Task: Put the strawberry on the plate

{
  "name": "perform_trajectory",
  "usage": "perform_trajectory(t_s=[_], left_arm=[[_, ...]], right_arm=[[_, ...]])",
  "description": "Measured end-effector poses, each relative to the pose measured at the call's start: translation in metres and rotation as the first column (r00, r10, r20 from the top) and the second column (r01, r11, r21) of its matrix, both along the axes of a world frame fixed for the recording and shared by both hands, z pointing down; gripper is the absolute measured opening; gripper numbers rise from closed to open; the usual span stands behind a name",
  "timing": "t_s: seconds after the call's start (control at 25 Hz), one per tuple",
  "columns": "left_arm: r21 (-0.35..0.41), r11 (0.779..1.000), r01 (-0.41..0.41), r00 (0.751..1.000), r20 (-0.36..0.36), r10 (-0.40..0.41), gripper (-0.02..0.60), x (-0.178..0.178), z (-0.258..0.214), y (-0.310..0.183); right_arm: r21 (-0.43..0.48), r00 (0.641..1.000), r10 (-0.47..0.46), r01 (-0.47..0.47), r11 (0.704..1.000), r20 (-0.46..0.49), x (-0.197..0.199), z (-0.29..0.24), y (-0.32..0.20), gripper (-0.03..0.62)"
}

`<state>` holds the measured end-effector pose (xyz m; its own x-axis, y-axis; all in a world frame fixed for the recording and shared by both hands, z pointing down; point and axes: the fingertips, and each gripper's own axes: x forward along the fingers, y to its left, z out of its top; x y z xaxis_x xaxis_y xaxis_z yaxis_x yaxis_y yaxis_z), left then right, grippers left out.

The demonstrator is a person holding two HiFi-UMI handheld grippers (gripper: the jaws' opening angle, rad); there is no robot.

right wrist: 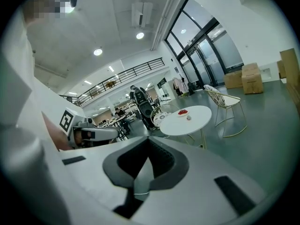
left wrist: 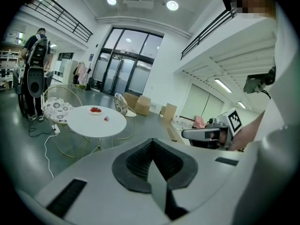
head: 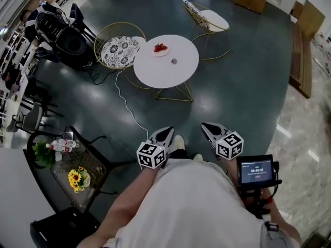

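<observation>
I see the round white table [head: 170,74] with its gold wire legs standing on the dark green floor, well ahead of both grippers. A gold wire chair with a black-and-white patterned cushion [head: 120,50] sits tight against the table's left side, and a second gold wire chair with a plain white seat [head: 213,19] stands beyond the table to the right. On the far part of the tabletop is a small white plate [head: 157,53] holding a cluster of red strawberries [head: 160,47]. Near the plate, closer to the table's middle, a small reddish-grey thing [head: 175,61] lies on the bare top; it is too small for me to name with any confidence.

Both grippers are held low in front of the body, side by side, pointing towards the table and slightly down. The left gripper [head: 167,130] has its jaws pressed together with nothing between them. The right gripper [head: 208,126] likewise has its jaws together and empty.
</observation>
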<state>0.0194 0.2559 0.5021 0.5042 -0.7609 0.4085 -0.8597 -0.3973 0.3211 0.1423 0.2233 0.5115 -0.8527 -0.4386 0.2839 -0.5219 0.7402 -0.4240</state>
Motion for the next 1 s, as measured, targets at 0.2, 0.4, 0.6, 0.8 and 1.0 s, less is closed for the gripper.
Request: perform_trajectory(t_s=[0.2, 0.4, 0.6, 0.8, 1.0], left_arm=[[-0.024, 0.999, -0.031, 0.999, 0.025, 0.032, 0.003, 0.002, 0.005, 0.001], [-0.058, 0.998, -0.012, 1.0, 0.025, 0.014, 0.003, -0.015, 0.018, -0.031], [-0.042, 0.999, -0.02, 1.0, 0.022, 0.021, 0.005, -0.028, 0.02, -0.082], [-0.027, 1.0, 0.008, 0.999, 0.044, -0.007, 0.005, -0.05, 0.023, -0.112], [-0.012, 0.999, 0.043, 0.997, 0.057, -0.043, 0.005, -0.081, 0.026, -0.137]], right_arm=[[-0.01, 1.0, 0.023, -0.023, 1.0, -0.013, 0.0, -0.004, 0.0, 0.008], [-0.029, 0.999, 0.043, -0.044, 0.999, -0.019, -0.005, 0.001, -0.024, 0.008], [-0.039, 0.997, 0.067, -0.068, 0.997, -0.027, -0.01, 0.008, -0.074, 0.008], [-0.042, 0.997, 0.062, -0.064, 0.997, -0.036, -0.027, 0.012, -0.103, 0.008], [-0.035, 0.996, 0.075, -0.076, 0.996, -0.047, -0.047, 0.01, -0.13, 0.008]])
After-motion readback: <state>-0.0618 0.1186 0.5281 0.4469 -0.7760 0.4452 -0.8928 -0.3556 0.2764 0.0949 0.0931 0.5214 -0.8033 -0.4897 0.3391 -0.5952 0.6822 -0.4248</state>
